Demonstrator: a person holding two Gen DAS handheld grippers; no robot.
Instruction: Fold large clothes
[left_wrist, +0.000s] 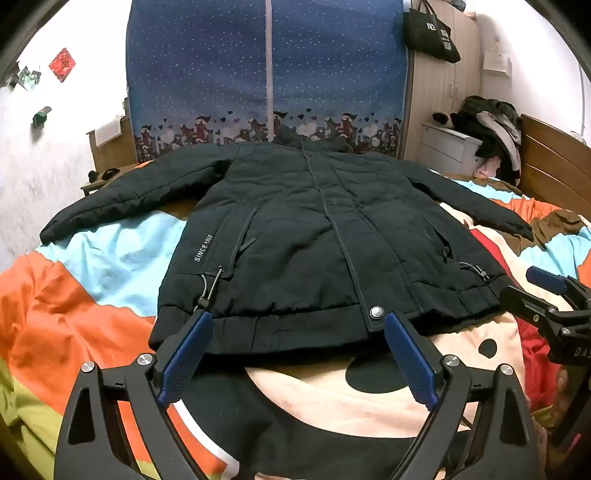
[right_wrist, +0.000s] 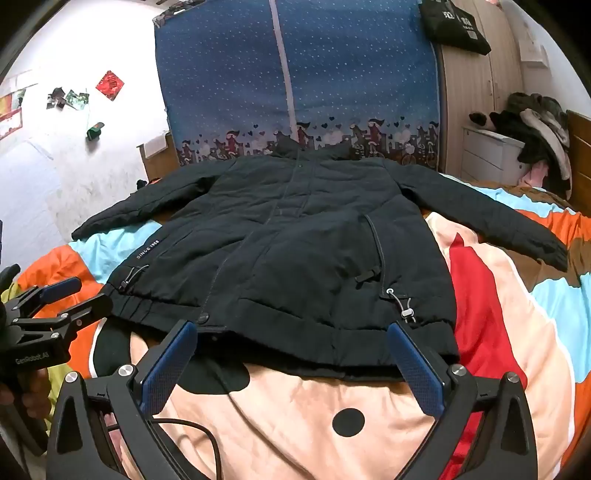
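Judging by how things lie, the folding has not started: the dark padded jacket (left_wrist: 295, 229) is spread flat, front up and closed down the middle, on the patchwork bedspread (left_wrist: 92, 295), collar at the far end and hem at the near end, with every fold left to make. Its left sleeve (left_wrist: 122, 199) and right sleeve (left_wrist: 476, 206) both reach straight out to the sides, neither turned in over the body. The hem (right_wrist: 295, 347) is gathered and slightly puckered. The left gripper (left_wrist: 297, 354) hovers just short of the hem's left half, jaws spread wide and grasping nothing; the right gripper (right_wrist: 291, 360) does likewise at the right half. Small details: white "SINCE 1968" lettering (left_wrist: 203, 247), drawcord toggles, a snap button (left_wrist: 376, 312).
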